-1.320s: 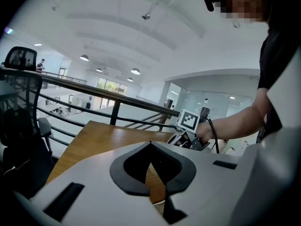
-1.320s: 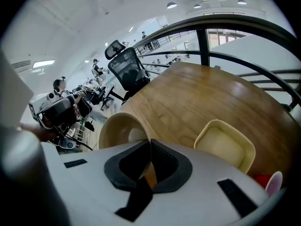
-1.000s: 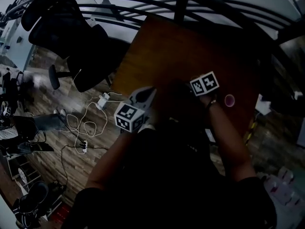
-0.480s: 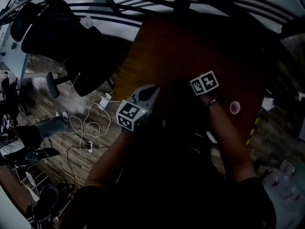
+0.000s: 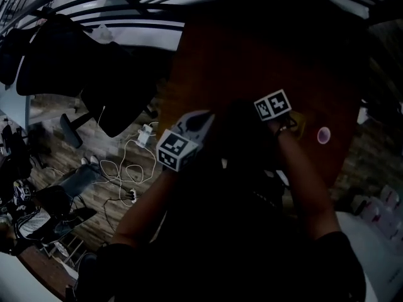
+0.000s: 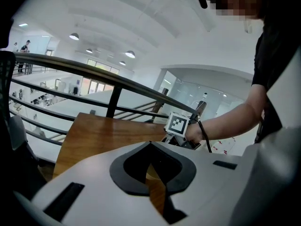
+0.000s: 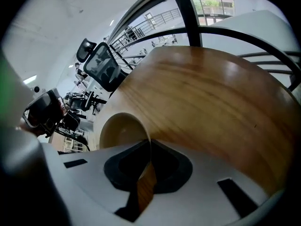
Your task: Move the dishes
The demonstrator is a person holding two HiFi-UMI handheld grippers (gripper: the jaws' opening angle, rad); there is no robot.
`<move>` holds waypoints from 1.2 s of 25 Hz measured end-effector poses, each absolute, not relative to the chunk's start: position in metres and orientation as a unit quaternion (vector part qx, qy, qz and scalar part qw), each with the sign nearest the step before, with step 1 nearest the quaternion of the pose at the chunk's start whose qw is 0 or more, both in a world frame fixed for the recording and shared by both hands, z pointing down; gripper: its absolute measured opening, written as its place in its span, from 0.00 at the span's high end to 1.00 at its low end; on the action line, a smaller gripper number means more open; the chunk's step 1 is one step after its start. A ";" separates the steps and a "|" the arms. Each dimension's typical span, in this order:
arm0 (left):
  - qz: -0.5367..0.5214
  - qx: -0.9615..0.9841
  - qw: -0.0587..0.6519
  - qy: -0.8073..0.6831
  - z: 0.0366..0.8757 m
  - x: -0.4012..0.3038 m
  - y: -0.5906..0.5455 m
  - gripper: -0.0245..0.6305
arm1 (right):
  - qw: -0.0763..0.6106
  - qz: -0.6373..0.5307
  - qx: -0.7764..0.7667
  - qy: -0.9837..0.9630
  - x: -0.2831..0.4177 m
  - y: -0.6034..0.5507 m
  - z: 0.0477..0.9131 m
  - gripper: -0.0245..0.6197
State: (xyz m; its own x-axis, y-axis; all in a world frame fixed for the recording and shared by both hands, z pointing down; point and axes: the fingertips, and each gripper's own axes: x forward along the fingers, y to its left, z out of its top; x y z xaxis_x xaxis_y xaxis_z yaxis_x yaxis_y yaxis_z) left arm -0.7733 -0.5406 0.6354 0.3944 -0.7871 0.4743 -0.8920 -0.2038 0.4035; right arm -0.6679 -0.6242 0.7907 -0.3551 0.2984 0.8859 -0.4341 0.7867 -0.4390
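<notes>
A beige bowl (image 7: 120,131) lies on the wooden table (image 7: 211,93), its opening tipped toward the camera. My right gripper (image 7: 149,142) is shut on the bowl's rim, which runs between the jaw tips. The head view is dark: the right gripper's marker cube (image 5: 272,106) sits over the table (image 5: 252,55), with a yellowish patch of the bowl (image 5: 296,121) beside it. My left gripper (image 6: 150,145) is shut with nothing in it, held above the near left of the table (image 6: 103,135). From there I see the right gripper's cube (image 6: 178,124) and the hand holding it.
A small pink round thing (image 5: 323,134) lies on the table near its right edge. A dark railing (image 5: 126,11) runs behind the table. A black office chair (image 5: 69,61) stands to the left, and white cables (image 5: 126,162) lie on the wood floor.
The view has shifted, so the table and the pink thing now sit further right. Both grippers stay close together over the table. The yellowish bowl edge now shows beside the right gripper.
</notes>
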 end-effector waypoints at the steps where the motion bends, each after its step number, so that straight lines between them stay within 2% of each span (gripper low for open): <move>1: 0.086 0.774 0.322 -0.539 0.639 -0.775 -0.541 0.98 | 0.566 0.327 0.050 -0.755 -0.669 -0.625 0.793 0.93; 13: 0.086 0.797 0.326 -0.501 0.639 -0.799 -0.561 0.98 | 0.562 0.355 0.098 -0.741 -0.673 -0.632 0.798 0.93; 21: 0.083 0.810 0.317 -0.486 0.631 -0.798 -0.560 0.98 | 0.545 0.339 0.143 -0.753 -0.664 -0.641 0.780 0.87; 30: 0.069 0.836 0.299 -0.455 0.625 -0.775 -0.565 0.98 | 0.466 0.301 0.212 -0.805 -0.651 -0.648 0.727 0.88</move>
State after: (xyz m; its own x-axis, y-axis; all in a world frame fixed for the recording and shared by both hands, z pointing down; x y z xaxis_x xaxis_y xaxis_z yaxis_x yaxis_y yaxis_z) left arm -0.7753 -0.5649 0.6248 0.5772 -0.7189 0.3873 -0.8017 -0.4085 0.4364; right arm -0.6510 -0.6478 0.7272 -0.4768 -0.0613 0.8769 -0.6210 0.7296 -0.2866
